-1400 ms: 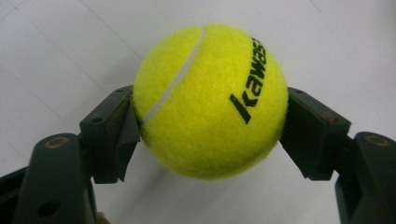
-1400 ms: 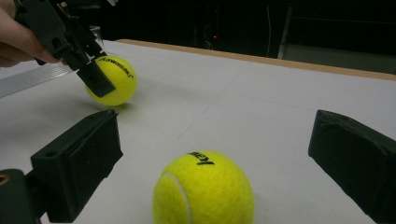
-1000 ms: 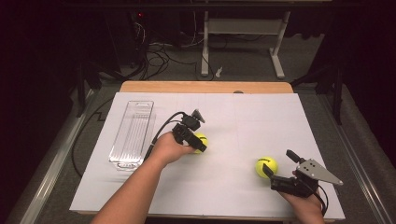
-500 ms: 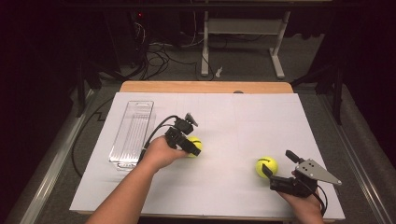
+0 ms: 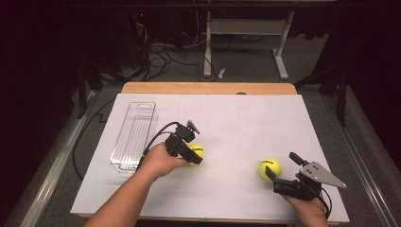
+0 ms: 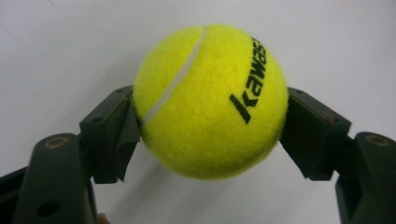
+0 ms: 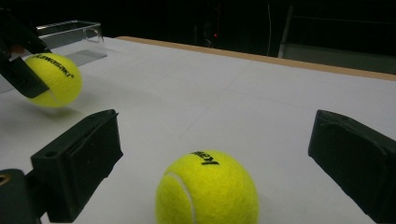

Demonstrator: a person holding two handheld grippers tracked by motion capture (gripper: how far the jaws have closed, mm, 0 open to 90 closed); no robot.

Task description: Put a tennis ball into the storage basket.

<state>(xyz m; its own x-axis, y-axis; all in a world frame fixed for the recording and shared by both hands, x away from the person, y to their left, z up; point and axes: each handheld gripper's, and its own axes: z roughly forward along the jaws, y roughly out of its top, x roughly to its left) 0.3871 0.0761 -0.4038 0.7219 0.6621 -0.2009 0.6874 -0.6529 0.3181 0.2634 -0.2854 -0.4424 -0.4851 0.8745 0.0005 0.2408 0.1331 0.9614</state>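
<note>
My left gripper [image 5: 191,153] is shut on a yellow tennis ball [image 6: 210,100], both pads pressed into its sides; the ball [image 5: 196,152] is held just above the white table sheet [image 5: 227,123], left of centre. The held ball [image 7: 53,79] also appears far left in the right gripper view, lifted a little off the sheet. A second yellow tennis ball [image 5: 270,169] rests on the sheet at the right. My right gripper [image 5: 282,168] stands open right behind it, and this ball [image 7: 208,191] lies between the two spread jaws without touching either.
A clear plastic tray [image 5: 134,135] lies lengthwise at the left of the sheet, just left of my left hand. The wooden table edge [image 5: 208,88] runs along the far side. Cables and a desk frame stand on the dark floor beyond.
My left hand has carried its ball a short way leftward and toward the near edge, closer to the clear tray. The right gripper and its ball have stayed put.
</note>
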